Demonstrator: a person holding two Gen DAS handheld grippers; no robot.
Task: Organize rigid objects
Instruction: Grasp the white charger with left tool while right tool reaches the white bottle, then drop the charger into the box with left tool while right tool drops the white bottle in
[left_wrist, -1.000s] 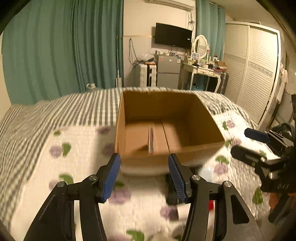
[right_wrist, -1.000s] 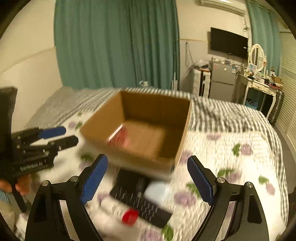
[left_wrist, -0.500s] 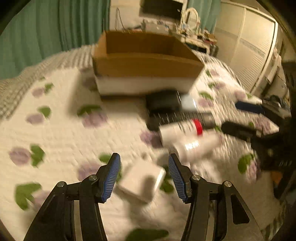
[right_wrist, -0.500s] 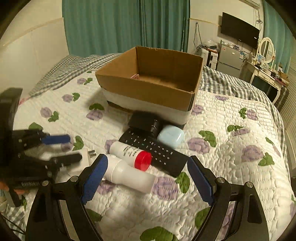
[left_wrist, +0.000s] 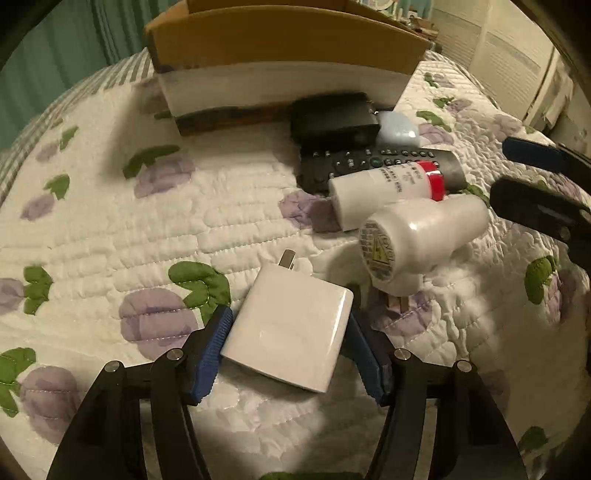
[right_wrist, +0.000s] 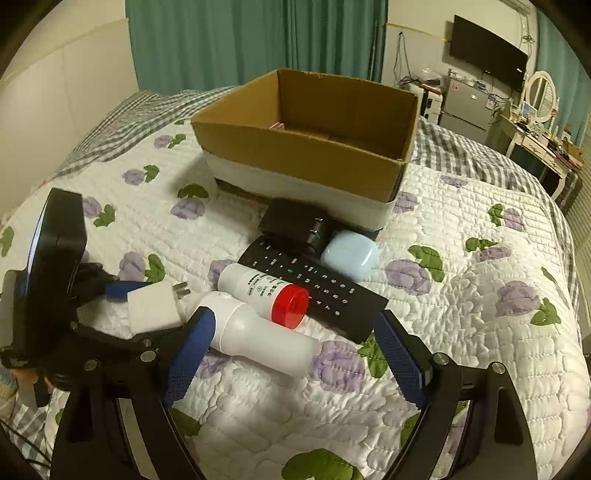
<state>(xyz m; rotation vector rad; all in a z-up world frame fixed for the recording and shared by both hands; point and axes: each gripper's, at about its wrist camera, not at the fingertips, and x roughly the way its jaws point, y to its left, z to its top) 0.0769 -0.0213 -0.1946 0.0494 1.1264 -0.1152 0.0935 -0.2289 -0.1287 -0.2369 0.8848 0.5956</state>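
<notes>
Left gripper (left_wrist: 288, 349) lowered with pads bracketing white USB charger (left_wrist: 291, 332) on quilt (left_wrist: 110, 229), not visibly clamped, presumably for transfer to cardboard box (right_wrist: 306, 147); right gripper (right_wrist: 295, 358) spread wide over white bottle (right_wrist: 255, 339), idle.

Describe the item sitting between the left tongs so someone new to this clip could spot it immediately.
Start at the cardboard box on the quilted bed, then come forward past the black remote and the two white bottles. Beside the plain white bottle lies the white charger, between the open left tongs. It alone is flat, square, with metal prongs.
</notes>
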